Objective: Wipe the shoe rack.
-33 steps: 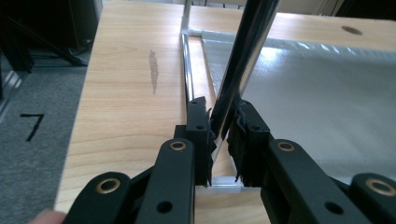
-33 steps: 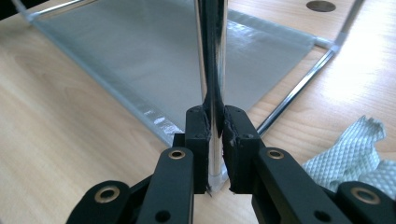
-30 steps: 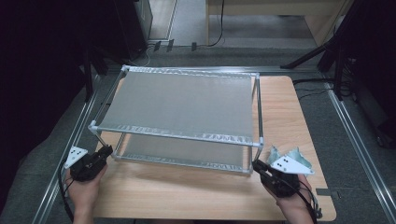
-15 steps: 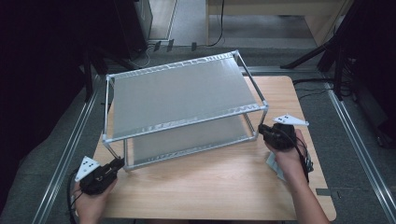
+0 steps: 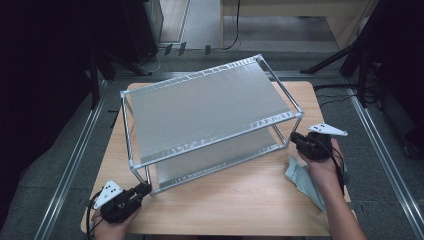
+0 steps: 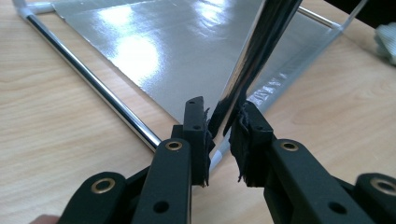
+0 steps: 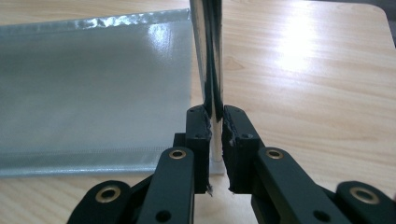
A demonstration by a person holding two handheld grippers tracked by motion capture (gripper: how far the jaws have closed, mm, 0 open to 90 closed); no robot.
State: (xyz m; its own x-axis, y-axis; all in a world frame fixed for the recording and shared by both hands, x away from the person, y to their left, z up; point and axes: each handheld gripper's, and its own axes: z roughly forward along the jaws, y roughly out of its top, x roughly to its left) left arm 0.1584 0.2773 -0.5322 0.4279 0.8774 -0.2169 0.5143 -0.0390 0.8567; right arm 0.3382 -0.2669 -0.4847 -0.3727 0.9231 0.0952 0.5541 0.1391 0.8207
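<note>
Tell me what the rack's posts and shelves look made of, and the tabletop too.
Posts: likely chromed steel, since they mirror the room like polished metal. Shelves: thin silvery sheet, maybe foil-faced plastic or fine mesh; glossy glare in the left gripper view, faint weave in the right gripper view. Tabletop: pale wood or wood-look laminate, with visible grain.

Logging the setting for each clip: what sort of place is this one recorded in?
Probably a lab or workshop test bench. A bare wooden table stands between metal floor rails, with cables trailing over grey carpet and a black stand's legs nearby.
</note>
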